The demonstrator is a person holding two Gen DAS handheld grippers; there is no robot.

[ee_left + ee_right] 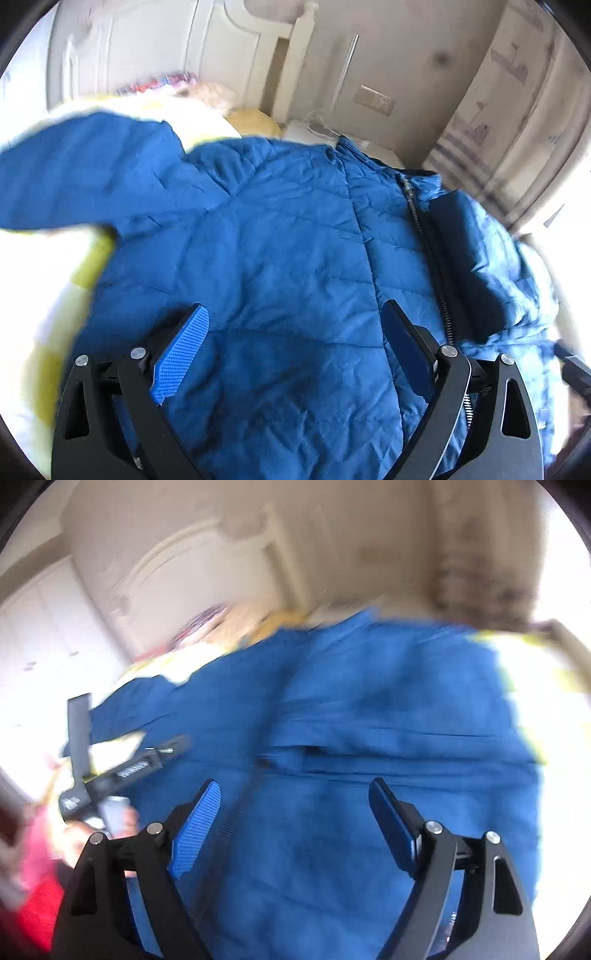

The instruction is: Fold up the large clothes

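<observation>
Here, one blue jacket, two spread tools

left gripper fingers spread wide above the blue quilted jacket on yellow bedding.

A yellow-and-white bedsheet, a white headboard, and a wall socket.

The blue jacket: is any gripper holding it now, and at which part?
Nothing is held. The left gripper and the right gripper are both open above the blue jacket, with no fabric between their fingers.
</observation>
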